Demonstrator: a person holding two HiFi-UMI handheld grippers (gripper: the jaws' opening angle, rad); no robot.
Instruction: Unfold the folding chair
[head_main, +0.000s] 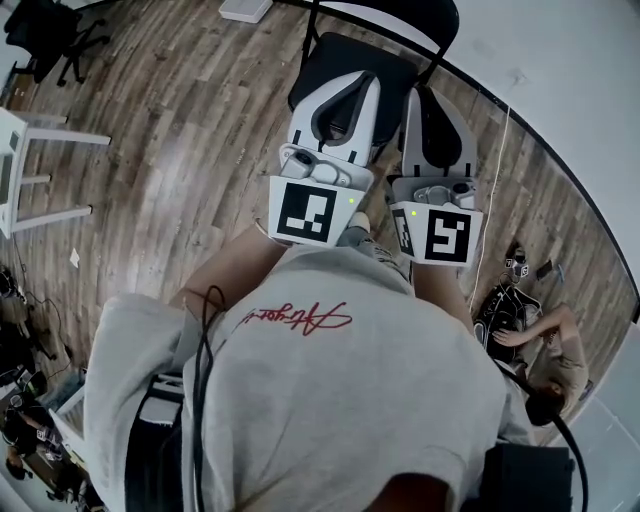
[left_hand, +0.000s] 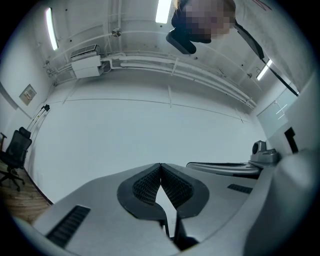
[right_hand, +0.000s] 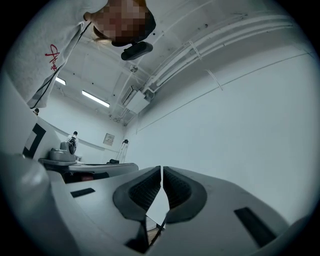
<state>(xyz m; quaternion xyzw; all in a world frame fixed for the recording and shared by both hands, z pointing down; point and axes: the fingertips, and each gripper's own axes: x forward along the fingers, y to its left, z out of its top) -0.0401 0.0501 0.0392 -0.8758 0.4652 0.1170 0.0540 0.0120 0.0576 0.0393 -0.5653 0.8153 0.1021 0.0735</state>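
Head view: I see the folding chair (head_main: 325, 58) standing on the wood floor (head_main: 180, 130), seat showing, just beyond my hands. Left gripper (left_hand: 160, 169) and right gripper (right_hand: 162, 172) jaws together, nothing between.

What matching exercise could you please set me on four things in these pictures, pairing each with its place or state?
Things:
1. black folding chair with a padded seat
2. white-framed table
3. black office chair on castors
4. left tool

Places or states:
A. upper left corner of the head view
B. jaws together, nothing between them
C. left edge of the head view
D. top middle of the head view

Pairs: 1-D, 2-C, 3-A, 4-B.
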